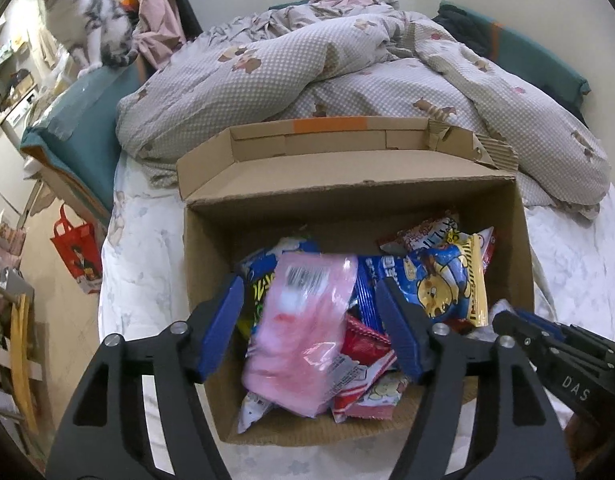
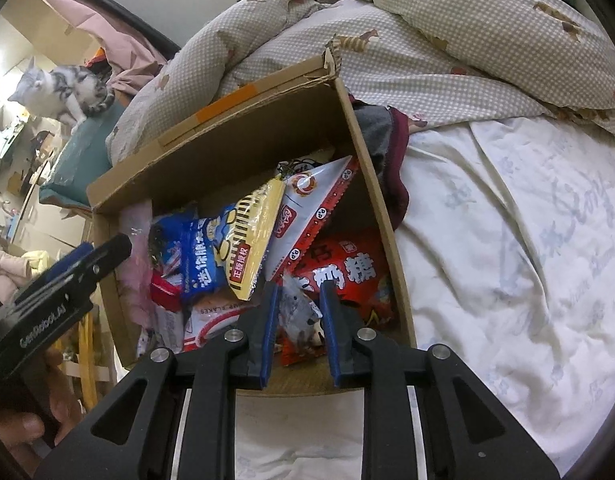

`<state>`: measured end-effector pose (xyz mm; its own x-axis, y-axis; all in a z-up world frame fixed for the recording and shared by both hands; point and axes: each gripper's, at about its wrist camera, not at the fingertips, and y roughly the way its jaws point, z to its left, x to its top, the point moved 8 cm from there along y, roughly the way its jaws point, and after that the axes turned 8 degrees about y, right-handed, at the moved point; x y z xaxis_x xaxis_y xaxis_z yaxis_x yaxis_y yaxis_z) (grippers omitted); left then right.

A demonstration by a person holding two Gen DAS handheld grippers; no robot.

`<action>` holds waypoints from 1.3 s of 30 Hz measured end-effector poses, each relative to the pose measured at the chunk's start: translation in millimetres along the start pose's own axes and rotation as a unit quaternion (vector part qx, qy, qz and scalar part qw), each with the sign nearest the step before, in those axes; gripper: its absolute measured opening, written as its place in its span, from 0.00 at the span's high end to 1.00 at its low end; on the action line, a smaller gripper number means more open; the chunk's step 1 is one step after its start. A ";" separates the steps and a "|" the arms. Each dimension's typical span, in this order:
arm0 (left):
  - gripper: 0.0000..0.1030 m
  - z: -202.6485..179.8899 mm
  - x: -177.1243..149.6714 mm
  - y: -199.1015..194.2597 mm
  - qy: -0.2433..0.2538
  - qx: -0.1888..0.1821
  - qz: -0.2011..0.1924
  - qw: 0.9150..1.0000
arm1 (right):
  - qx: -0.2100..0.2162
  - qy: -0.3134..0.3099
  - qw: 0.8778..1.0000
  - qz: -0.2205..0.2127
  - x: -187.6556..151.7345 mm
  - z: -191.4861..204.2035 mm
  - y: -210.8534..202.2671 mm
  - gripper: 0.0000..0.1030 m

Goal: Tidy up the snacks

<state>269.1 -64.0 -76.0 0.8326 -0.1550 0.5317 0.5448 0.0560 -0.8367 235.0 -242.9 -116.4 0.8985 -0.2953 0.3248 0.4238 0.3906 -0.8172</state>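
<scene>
An open cardboard box (image 1: 211,248) stands on the bed and holds several snack packets. In the left wrist view my left gripper (image 1: 309,280) is open, its blue fingers either side of a pink packet (image 1: 303,332) that lies on top of the pile, not touching it. A blue and yellow bear packet (image 1: 443,280) lies to its right. In the right wrist view my right gripper (image 2: 297,286) is partly closed around a small clear packet with a grey print (image 2: 297,312), above a red packet (image 2: 343,268). The box (image 2: 371,168) and my left gripper (image 2: 95,252) also show there.
A checked quilt (image 1: 307,68) is heaped behind the box. White bedsheet (image 2: 507,240) spreads to the right. A dark red garment (image 2: 395,160) lies against the box's right wall. A grey and white cat (image 1: 87,12) sits on a teal cushion at the far left. A red bag (image 1: 77,248) hangs beside the bed.
</scene>
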 end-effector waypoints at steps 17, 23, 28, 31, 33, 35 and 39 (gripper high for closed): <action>0.14 33.7 -11.4 -48.2 -0.034 0.026 -0.052 0.998 | 0.047 0.001 0.996 -0.071 10.0 10.9 -43.4 0.20; 0.12 43.0 -41.2 -70.4 -0.030 0.015 -0.068 0.997 | 0.064 -0.003 0.993 -0.101 -5.7 16.6 -75.4 0.00; 0.03 53.8 -71.3 -88.8 -0.038 0.015 -0.081 0.996 | 0.056 -0.037 0.989 -0.133 -26.2 26.6 -95.5 0.00; 0.02 60.9 -91.1 -100.9 -0.042 0.031 -0.091 0.995 | 0.057 -0.050 0.987 -0.139 -43.7 29.2 -101.6 0.00; 0.01 65.0 -104.5 -108.2 -0.041 0.037 -0.095 0.994 | 0.055 -0.054 0.987 -0.141 -53.4 28.6 -104.1 0.00; 0.01 67.5 -116.4 -114.6 -0.045 0.037 -0.094 0.994 | 0.053 -0.057 0.987 -0.143 -64.0 28.9 -105.9 0.00; 0.01 69.9 -134.9 -128.7 -0.059 0.026 -0.099 0.993 | 0.045 -0.062 0.986 -0.146 -84.0 30.3 -109.4 0.00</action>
<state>93.6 18.6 -30.9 0.7132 -0.0521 0.6991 0.7006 0.0864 -0.7083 116.6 -234.4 -39.9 0.7407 -0.3004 0.6009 0.6707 0.3825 -0.6356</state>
